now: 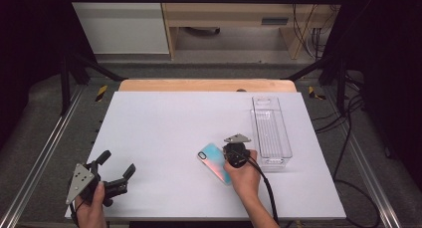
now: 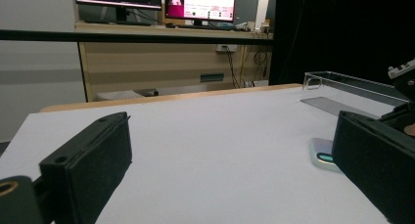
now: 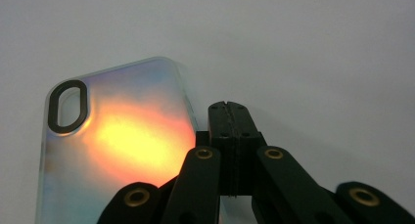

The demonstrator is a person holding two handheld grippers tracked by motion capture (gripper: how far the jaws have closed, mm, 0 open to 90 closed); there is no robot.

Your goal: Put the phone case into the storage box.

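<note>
An iridescent phone case [image 1: 213, 158] lies flat on the white table [image 1: 174, 123], right of centre. My right gripper [image 1: 235, 153] points down at the table just beside the case's right edge. In the right gripper view its jaws [image 3: 228, 109] are pressed together with nothing between them, and the case [image 3: 117, 141], with its black camera cutout, lies to their left. My left gripper [image 1: 118, 162] rests at the table's near left corner, open and holding nothing. The left gripper view has its wide-apart pads [image 2: 93, 160] level above the table, with a corner of the case [image 2: 323, 153] far off.
A clear, long plastic bin [image 1: 271, 133] stands at the right of the table, just beyond my right gripper, and its rim [image 2: 352, 84] is in the left gripper view. A wooden edge [image 1: 206, 84] runs along the table's far side. Black frame rails flank the table.
</note>
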